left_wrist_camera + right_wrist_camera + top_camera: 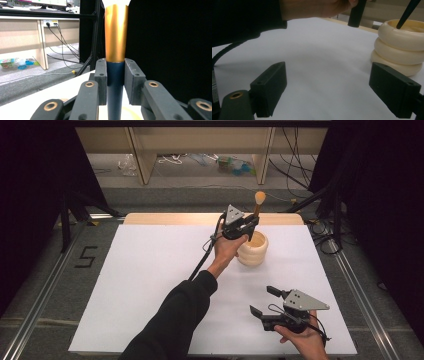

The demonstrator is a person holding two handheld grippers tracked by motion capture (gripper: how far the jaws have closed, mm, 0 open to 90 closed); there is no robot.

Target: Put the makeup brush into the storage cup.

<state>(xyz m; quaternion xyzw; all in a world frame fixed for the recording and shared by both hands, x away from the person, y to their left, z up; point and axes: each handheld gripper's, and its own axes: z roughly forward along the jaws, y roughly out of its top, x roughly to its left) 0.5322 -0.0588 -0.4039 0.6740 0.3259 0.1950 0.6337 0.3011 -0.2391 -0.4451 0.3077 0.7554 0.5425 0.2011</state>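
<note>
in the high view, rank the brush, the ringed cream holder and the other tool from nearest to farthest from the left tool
1. Brush: clamped in the left tool itself, bristle head up, at the table's far edge.
2. Ringed cream holder: right beside and below that tool, with the brush's handle tip dipping into it.
3. Right tool: farthest, jaws open over bare table near the front edge.
</note>
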